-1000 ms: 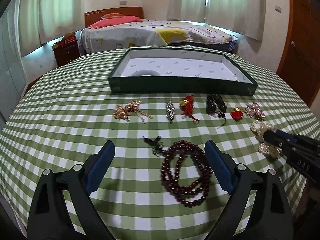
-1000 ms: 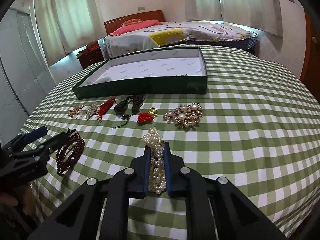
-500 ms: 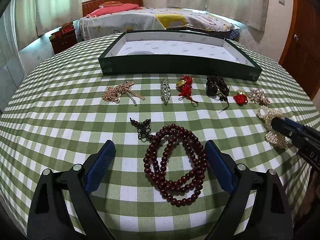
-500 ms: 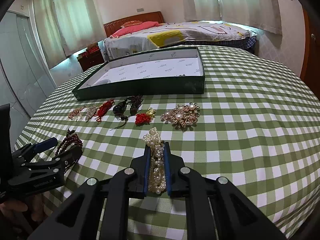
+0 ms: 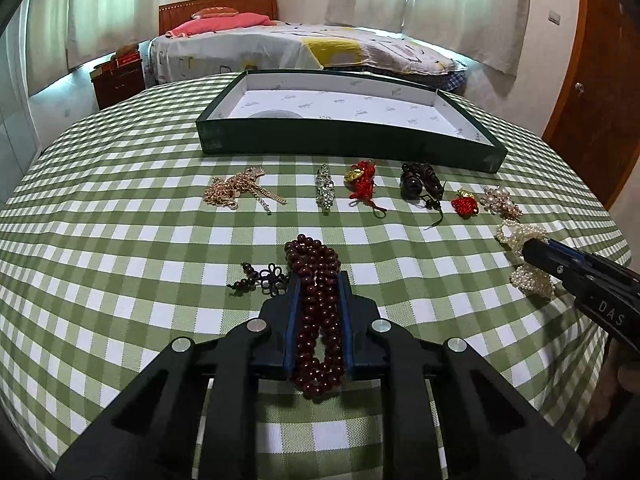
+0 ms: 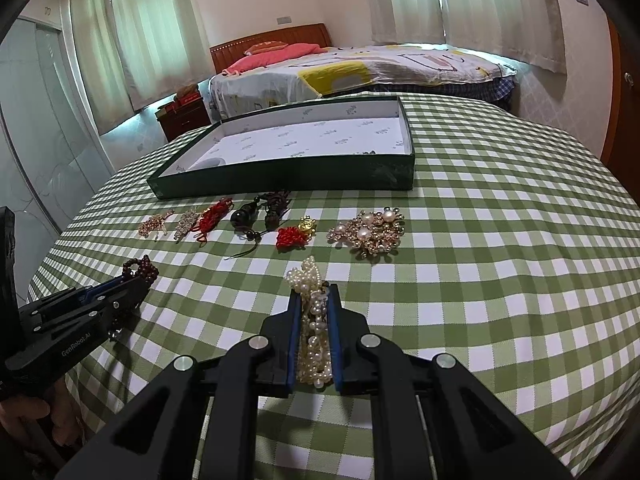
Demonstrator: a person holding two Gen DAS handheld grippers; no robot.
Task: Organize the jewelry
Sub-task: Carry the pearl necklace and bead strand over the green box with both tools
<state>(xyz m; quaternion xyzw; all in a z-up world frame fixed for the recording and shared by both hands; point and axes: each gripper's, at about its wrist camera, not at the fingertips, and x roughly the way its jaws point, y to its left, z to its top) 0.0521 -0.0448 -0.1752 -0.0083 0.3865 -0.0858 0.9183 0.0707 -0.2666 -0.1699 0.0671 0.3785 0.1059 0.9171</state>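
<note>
My left gripper (image 5: 318, 280) squeezes the dark red beads (image 5: 316, 312), my right gripper (image 6: 314, 296) squeezes the pearls (image 6: 314, 332), and the green box (image 5: 344, 146) holds something pale and round.

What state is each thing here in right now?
Left gripper: shut on the dark red beads.
Right gripper: shut on the pearl strand.
Green box: open, nearly empty.
Gold chain: loose on the tablecloth.
Pearl brooch: lying flat.
</note>
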